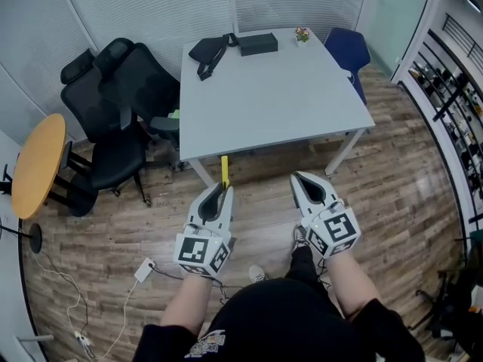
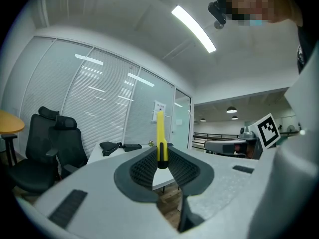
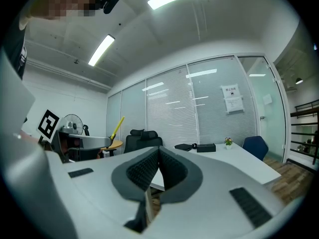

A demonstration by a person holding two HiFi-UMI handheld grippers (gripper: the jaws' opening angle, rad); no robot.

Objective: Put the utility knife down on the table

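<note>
Both forearms reach fwd from the body, side by side, each gripper held level & pointing at the counter (image 1: 279,104). The left gripper (image 1: 223,190) has its fingers clamped on the lower end of the utility knife (image 1: 224,170), gap only as wide as the handle; the yellow knife sticks out past the tips, in the air above the wood floor (image 1: 392,194), not yet on the counter. The right gripper (image 1: 299,178) is alongside, apart from it, fingers pressed together w/ nothing btwn them.
</note>
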